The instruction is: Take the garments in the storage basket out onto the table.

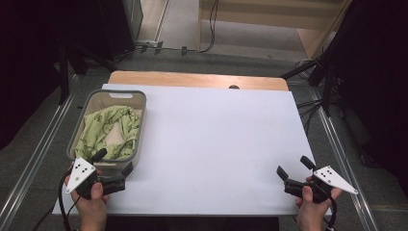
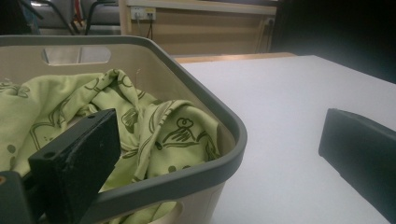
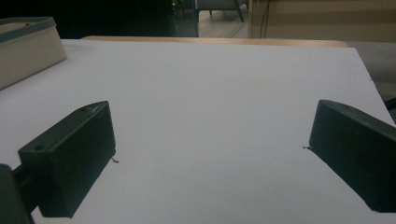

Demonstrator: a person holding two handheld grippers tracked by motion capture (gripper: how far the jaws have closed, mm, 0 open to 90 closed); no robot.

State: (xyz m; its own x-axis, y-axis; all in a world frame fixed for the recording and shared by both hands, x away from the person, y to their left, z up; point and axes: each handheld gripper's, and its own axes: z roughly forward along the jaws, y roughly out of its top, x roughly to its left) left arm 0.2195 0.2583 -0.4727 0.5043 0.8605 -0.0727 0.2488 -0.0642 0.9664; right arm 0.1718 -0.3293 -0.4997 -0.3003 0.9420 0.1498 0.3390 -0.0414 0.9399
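Left hand-held gripper (jaws wide) straddles basket corner.

The basket is moulded in smooth, matt beige plastic with a grey rim. Soft green printed cloth is seen crumpled inside. The desk is covered by a matt white sheet over pale wood. Matt black plastic forms each tool's jaws.

Even overhead light fell on the white table, which read bright without glare, while the room around it sank into near-black. Shadows were faint and soft. Both gripper views were dimmer and bluish, with the near black jaws soft and out of focus. All frames looked slightly grainy and low in sharpness.
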